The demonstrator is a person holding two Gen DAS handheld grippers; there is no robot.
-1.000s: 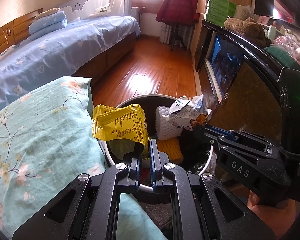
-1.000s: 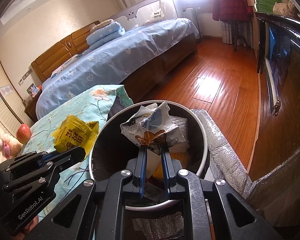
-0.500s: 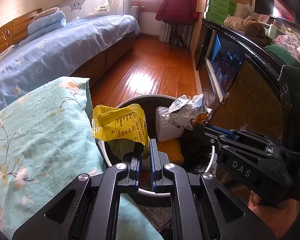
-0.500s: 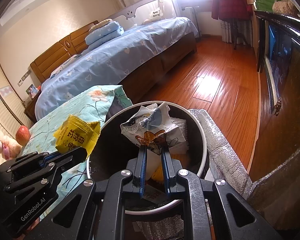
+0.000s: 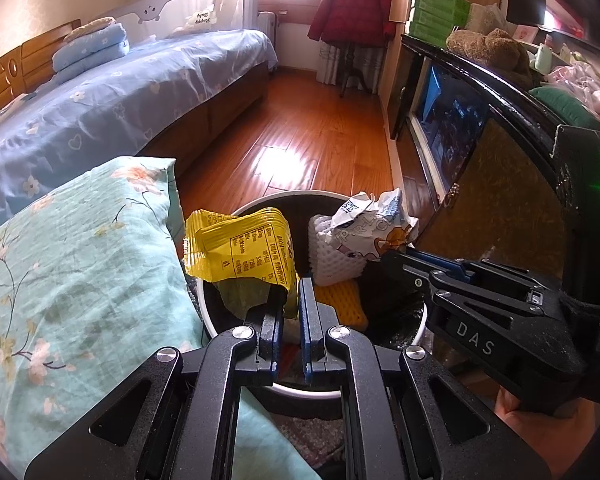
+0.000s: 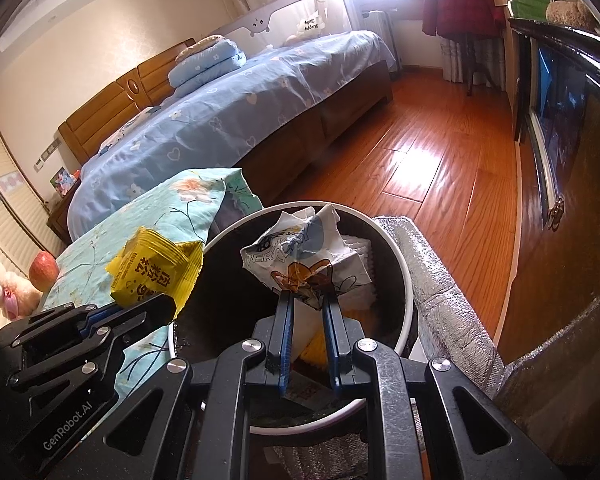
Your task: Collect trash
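Both wrist views look steeply down, close over one bin (image 5: 418,326).

Glossy wood floor (image 6: 440,168); crinkled glossy yellow wrapper (image 5: 244,248); matt cotton floral cloth (image 5: 80,260); quilted foil mat (image 6: 452,304).

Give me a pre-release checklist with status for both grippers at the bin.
1. Left gripper shut on yellow wrapper: ok.
2. Right gripper shut on white cartoon wrapper: ok.
3. White cartoon wrapper over the trash bin opening: ok.
4. Yellow wrapper fully over the opening: not ok; in the right wrist view it hangs at the bin's left rim, partly over the floral quilt.
5. Room in the bin: cannot tell; white foam net and a yellow one already lie inside.
6. Grippers apart from each other: ok.
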